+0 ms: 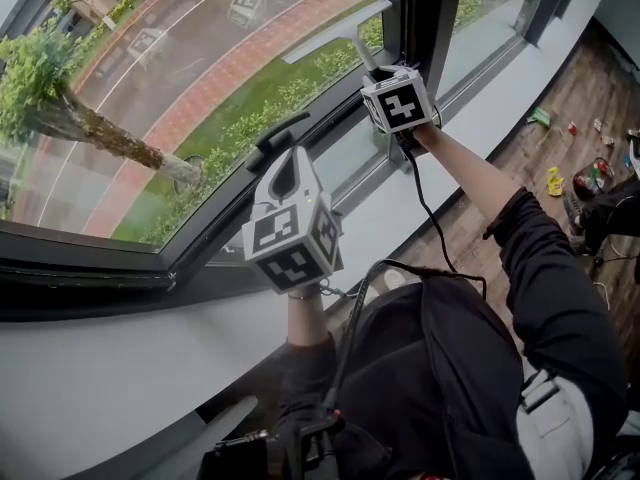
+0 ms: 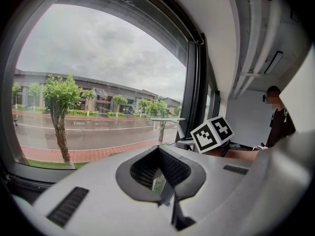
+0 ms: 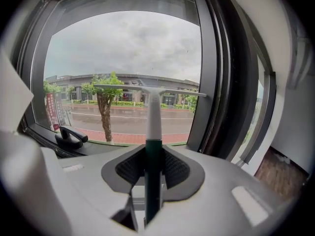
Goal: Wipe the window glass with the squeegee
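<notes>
The squeegee (image 1: 333,32) has a pale blade, a white neck and a dark green handle (image 3: 152,176). Its blade (image 3: 147,89) lies flat against the window glass (image 1: 200,58), close to the dark upright frame. My right gripper (image 1: 388,70) is shut on the handle and held up at the pane; in its own view my right gripper (image 3: 152,173) shows the handle between the jaws. My left gripper (image 1: 292,160) hangs lower and to the left, just under the black window handle (image 1: 275,136). It is shut with nothing in it, as my left gripper (image 2: 160,176) shows in its own view.
A dark upright frame (image 1: 425,8) bounds the pane on the right, with a grey sill (image 1: 470,118) below. Small toys (image 1: 556,180) lie on the wooden floor at the right. A person (image 2: 278,119) stands in the room behind. The black window handle (image 3: 69,134) sticks out from the lower frame.
</notes>
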